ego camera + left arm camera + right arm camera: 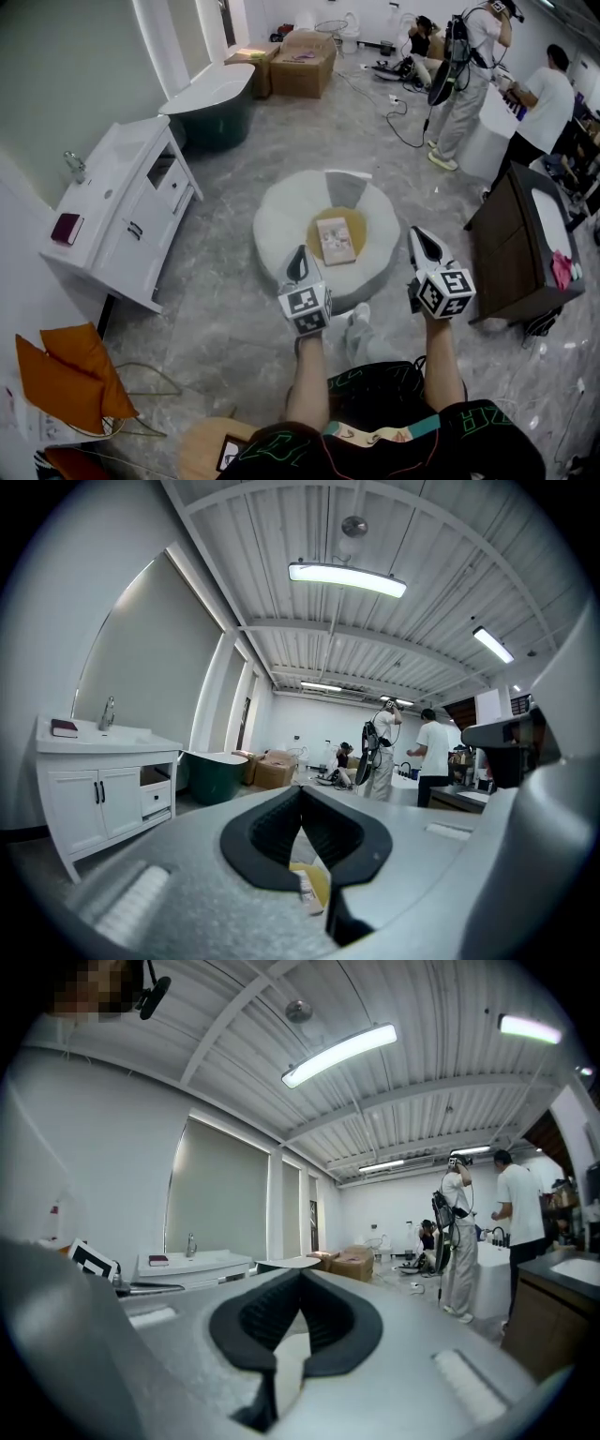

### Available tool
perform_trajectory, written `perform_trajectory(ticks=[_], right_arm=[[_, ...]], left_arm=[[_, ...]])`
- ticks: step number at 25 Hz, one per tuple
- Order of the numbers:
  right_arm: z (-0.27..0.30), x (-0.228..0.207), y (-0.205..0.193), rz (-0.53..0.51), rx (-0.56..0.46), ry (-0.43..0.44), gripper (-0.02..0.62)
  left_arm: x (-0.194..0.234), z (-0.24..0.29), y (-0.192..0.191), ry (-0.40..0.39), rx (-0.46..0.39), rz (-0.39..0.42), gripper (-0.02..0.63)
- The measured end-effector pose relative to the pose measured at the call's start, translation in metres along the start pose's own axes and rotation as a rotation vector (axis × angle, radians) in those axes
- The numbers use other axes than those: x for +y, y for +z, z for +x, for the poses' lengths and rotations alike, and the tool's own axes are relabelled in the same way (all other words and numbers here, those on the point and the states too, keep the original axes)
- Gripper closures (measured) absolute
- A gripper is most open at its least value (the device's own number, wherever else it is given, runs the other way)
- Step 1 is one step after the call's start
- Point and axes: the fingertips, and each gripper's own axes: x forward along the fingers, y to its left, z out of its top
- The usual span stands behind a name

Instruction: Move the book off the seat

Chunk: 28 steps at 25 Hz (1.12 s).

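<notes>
A small pale book (336, 240) lies flat on the yellow centre of a round white cushion seat (277, 220) on the floor. My left gripper (298, 255) hovers at the seat's near edge, just left of the book, jaws shut and empty. To the book's right, over the seat's near right rim, my right gripper (422, 241) is likewise shut with nothing in it. In the left gripper view a sliver of the book (307, 889) and yellow cushion shows below the closed jaws. Between the shut jaws in the right gripper view I see only white seat (286, 1368).
A white vanity (112, 211) with a dark red item stands left, a green bathtub (211, 103) behind it. A dark cabinet (511, 244) stands right. Cardboard boxes (302, 61) and people (469, 75) are at the back. Orange cushions (70, 375) lie near left.
</notes>
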Motion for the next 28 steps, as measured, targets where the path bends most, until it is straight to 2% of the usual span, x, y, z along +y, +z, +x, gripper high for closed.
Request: perform_trajectory(ticks=[6,11,17,20,22,25,28], right_arm=[[0.049,-0.003,-0.016,0.006,0.019,0.049,0.592],[0.102,-0.036,-0.019,0.015,0.026,0.059,0.592],[0.162,-0.084,-0.053,0.043,0.127,0.072,0.592],[0.196,-0.114,-0.077,0.066,0.169,0.067,0.592],[0.215,-0.134,-0.099,0.095,0.209,0.063,0.592],[0.239,-0.161,-0.129,0.161,0.261,0.058,0.592],[0.267,-0.191,-0.15,0.222,0.288,0.054,0.592]], left_arm=[[0.023,0.036,-0.017,0.044,0.028,-0.012,0.595],[0.032,0.087,-0.025,0.083,0.057,-0.027,0.595],[-0.002,0.16,-0.057,0.034,0.159,-0.032,0.595],[-0.021,0.203,-0.076,-0.029,0.195,-0.048,0.595],[-0.03,0.226,-0.093,-0.055,0.248,-0.049,0.595],[-0.033,0.258,-0.115,-0.049,0.346,-0.018,0.595],[-0.042,0.297,-0.123,-0.058,0.39,-0.016,0.595]])
